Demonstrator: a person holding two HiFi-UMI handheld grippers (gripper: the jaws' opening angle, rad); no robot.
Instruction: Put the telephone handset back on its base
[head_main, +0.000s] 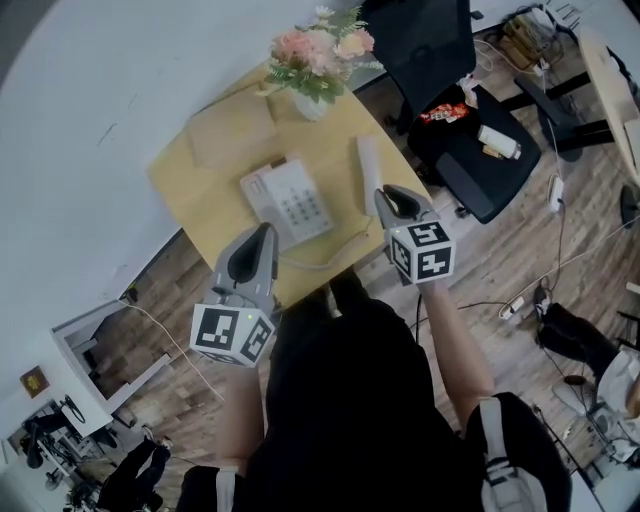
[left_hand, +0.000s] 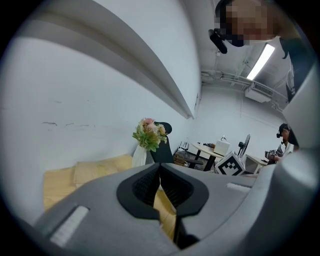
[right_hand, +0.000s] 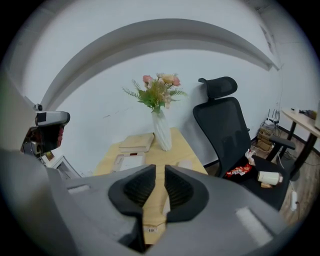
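nearest, the left hand-held gripper (left_hand: 159, 168) has its jaws closed, tips meeting, with nothing gripped. only a sliver of yellow bench (left_hand: 55, 182) shows below the pads. beside it the right hand-held gripper (right_hand: 160, 169) stands a little open, with a narrow even gap between its pads, nothing in that gap and nothing touched. just ahead of its tips, slightly to the right, the white handset (right_hand: 186, 164) lies flat on the bench, off its base (right_hand: 127, 162), which sits further left. the head view alone shows the whole layout. there the handset lies along the base's right side, apart from it, and the cord (head_main: 325, 266) loops from the base toward the bench's near edge. the left gripper view hides the telephone behind its own jaws but catches the right one's marker cube (left_hand: 232, 164). farther off stand a vase of flowers (right_hand: 161, 127) at the bench's back and a black office chair (right_hand: 225, 122) beyond the bench's right side.
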